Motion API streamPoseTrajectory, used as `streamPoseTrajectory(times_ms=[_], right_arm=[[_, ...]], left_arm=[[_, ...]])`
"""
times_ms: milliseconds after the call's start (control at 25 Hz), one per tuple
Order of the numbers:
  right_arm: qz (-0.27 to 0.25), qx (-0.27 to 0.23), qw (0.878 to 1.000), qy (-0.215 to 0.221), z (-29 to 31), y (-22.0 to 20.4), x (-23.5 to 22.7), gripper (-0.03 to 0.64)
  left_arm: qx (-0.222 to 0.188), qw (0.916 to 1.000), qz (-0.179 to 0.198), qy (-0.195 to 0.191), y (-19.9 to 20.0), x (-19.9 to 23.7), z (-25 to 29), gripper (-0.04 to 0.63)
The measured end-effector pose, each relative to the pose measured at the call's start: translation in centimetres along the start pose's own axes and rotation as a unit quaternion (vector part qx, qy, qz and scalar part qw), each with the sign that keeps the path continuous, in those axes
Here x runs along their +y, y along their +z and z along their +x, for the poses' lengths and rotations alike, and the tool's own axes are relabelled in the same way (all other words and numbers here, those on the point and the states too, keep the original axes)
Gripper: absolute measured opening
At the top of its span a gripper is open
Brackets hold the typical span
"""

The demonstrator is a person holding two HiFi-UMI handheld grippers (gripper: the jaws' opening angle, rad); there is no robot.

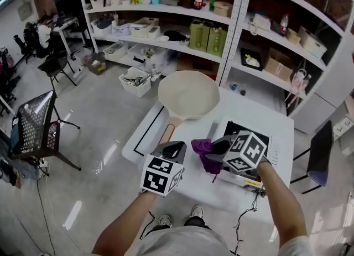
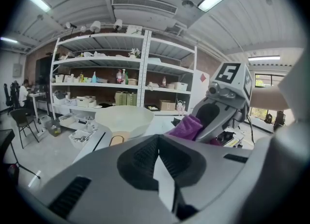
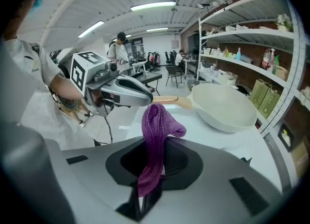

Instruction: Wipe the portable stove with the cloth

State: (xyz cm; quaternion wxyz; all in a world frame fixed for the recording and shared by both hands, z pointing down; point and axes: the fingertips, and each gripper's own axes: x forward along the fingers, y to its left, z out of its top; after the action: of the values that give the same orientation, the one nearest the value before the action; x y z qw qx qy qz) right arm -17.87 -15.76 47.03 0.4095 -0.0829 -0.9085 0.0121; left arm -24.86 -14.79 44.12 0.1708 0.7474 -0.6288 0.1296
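A purple cloth (image 1: 203, 152) hangs bunched from my right gripper (image 1: 214, 147), which is shut on it above the table, just left of the portable stove (image 1: 239, 129). The stove is white with a black top and sits at the table's right side, mostly hidden under that gripper. In the right gripper view the cloth (image 3: 157, 126) stands up out of the closed jaws of the right gripper (image 3: 154, 167). My left gripper (image 1: 176, 151) hovers beside it over the near left of the table, shut with nothing in it. Its jaws meet in the left gripper view (image 2: 157, 157).
A cream frying pan (image 1: 188, 94) with a wooden handle lies on the white table (image 1: 260, 114), handle toward me. Behind the table stand white shelves (image 1: 232, 22) full of boxes and bottles. A black mesh chair (image 1: 33, 122) stands on the floor at left.
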Motion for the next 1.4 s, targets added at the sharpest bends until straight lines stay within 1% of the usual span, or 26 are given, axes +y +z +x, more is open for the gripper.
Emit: streamPoseTrajectory(times_ms=[320, 560, 720, 1040, 1240, 1400], right_arm=[[-0.016, 0.001, 1.0, 0.012, -0.3, -0.9, -3.5, 0.063], [0.005, -0.026, 1.0, 0.007, -0.9, -0.9, -6.3, 0.063], [0.012, -0.037, 0.999, -0.008, -1.3, -1.2, -8.1, 0.063], [0.063, -0.079, 0.994, -0.047, -1.7, -1.1, -12.4, 0.063], [0.09, -0.106, 0.988, -0.073, -2.4, -0.7, -15.3, 0.063], [0.119, -0.129, 0.979, -0.103, -2.8, -0.6, -17.3, 0.063]], left_arm=[[0.003, 0.9996, -0.005, 0.029, 0.4, -0.2, 1.3, 0.005], [0.008, 0.9992, -0.006, 0.038, 0.6, -0.5, 2.5, 0.005], [0.009, 0.999, -0.008, 0.043, 0.7, -0.8, 3.3, 0.006], [0.014, 0.9985, -0.01, 0.051, 0.8, -0.9, 4.9, 0.005], [0.017, 0.998, -0.014, 0.06, 1.0, -0.9, 5.7, 0.006], [0.021, 0.9975, -0.016, 0.065, 0.8, -0.9, 6.1, 0.005]])
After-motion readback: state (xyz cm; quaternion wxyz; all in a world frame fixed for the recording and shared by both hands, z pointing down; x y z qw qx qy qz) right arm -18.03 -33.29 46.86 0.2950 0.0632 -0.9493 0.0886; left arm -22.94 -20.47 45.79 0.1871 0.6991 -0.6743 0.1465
